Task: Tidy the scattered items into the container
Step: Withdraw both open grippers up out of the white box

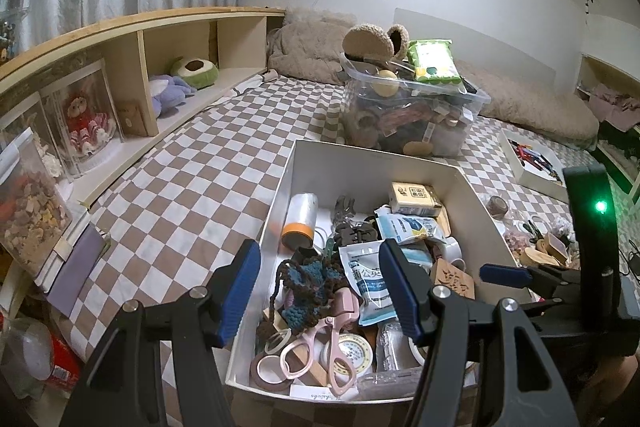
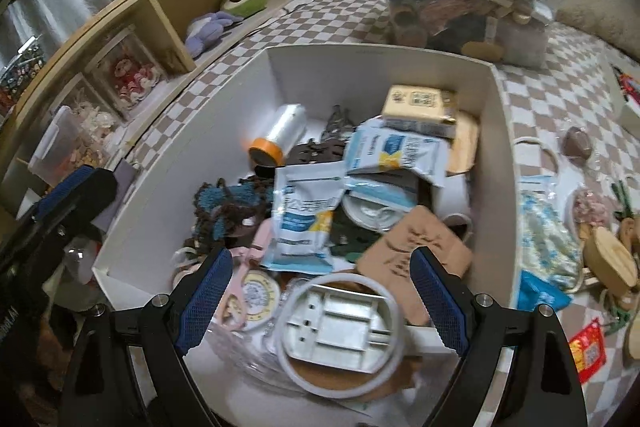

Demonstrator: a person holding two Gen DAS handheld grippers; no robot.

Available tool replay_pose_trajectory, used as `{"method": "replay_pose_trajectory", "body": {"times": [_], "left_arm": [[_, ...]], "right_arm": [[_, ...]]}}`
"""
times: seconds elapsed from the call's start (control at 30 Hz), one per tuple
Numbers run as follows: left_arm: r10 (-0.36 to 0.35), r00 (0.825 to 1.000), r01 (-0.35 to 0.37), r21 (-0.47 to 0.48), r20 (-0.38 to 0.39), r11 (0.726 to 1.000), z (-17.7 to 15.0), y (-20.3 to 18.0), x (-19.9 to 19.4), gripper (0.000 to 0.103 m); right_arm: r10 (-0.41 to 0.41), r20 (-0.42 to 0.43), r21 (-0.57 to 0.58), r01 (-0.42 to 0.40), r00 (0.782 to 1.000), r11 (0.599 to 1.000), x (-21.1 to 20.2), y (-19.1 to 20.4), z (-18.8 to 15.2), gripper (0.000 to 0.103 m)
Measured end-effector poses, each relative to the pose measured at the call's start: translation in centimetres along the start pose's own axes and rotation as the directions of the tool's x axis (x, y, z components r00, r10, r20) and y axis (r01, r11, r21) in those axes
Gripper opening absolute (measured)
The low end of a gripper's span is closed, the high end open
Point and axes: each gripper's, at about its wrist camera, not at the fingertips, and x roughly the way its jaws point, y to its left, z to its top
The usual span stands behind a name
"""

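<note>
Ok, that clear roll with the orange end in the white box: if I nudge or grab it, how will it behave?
The clear roll lies on its side, so a nudge would probably send it rolling across the white box floor. Its wrap looks glossy, so likely slippery between pads. It appears hollow at the orange end, so probably light.

Two close wrist fisheye views angled down past the tongs, both sharing the white box (image 1: 280, 195) on the checkered bed (image 1: 180, 163).

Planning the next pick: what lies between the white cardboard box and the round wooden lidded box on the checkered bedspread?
In the right wrist view, a blue-patterned face mask lies between white cardboard box and round wooden lidded box.
</note>
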Motion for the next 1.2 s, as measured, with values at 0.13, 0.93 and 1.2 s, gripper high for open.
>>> {"method": "replay_pose_trajectory", "body": {"times": [0.13, 0.93, 1.2], "left_arm": [[0.004, 1.0, -0.004, -0.004, 0.007, 1.0, 0.1, -0.2, -0.4, 0.076], [0.063, 0.998, -0.063, 0.022, 0.005, 0.998, -0.2, -1.6, -1.2, 0.103], [0.064, 0.998, -0.064, 0.034, 0.0, 0.997, -0.4, -2.6, -1.7, 0.103]], "right_arm": [[-0.028, 0.02, -0.016, 0.028, 0.999, 0.999, -0.9, -0.4, -0.3, 0.098], [-0.09, 0.106, 0.005, 0.09, 0.99, 0.996, -4.7, -2.3, -1.0, 0.103], [-0.094, 0.147, 0.019, 0.092, 0.985, 0.996, -6.4, -2.9, -1.0, 0.103]]}}
